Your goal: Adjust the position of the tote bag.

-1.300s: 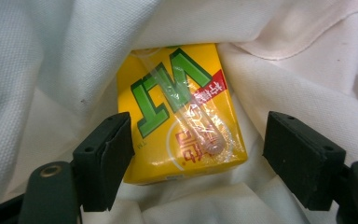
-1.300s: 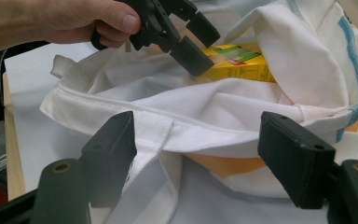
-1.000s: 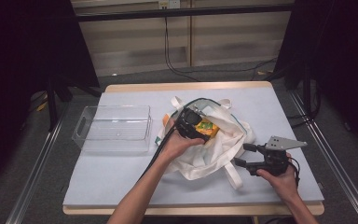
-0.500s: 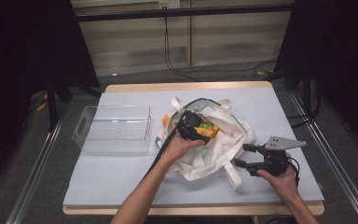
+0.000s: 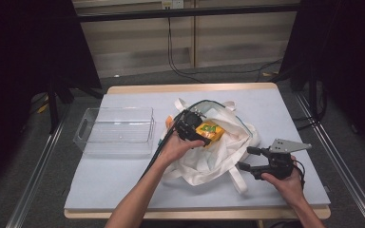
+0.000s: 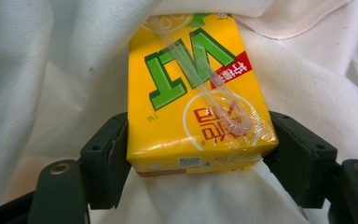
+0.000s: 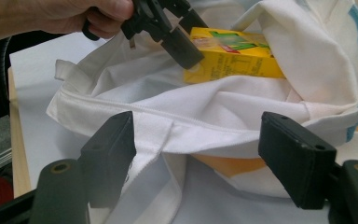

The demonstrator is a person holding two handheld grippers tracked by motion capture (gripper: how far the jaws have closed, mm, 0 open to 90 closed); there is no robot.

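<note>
A: Where is the juice box (image 6: 196, 91)?

B: It sits at the mouth of the white bag (image 5: 228, 147) on the table (image 5: 114, 175). The left gripper (image 5: 196, 134) squeezes it from both sides.

A: And the right gripper (image 5: 248, 158)?

B: Its jaws are spread wide by the bag's edge, holding nothing. A clear bin (image 5: 116, 130) sits left of the bag.

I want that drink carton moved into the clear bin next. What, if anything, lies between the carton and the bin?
The left claw grips the yellow carton inside the white tote bag; the bag's rim and folds lie toward the clear bin. Beyond the bag, nothing visible intervenes.
</note>
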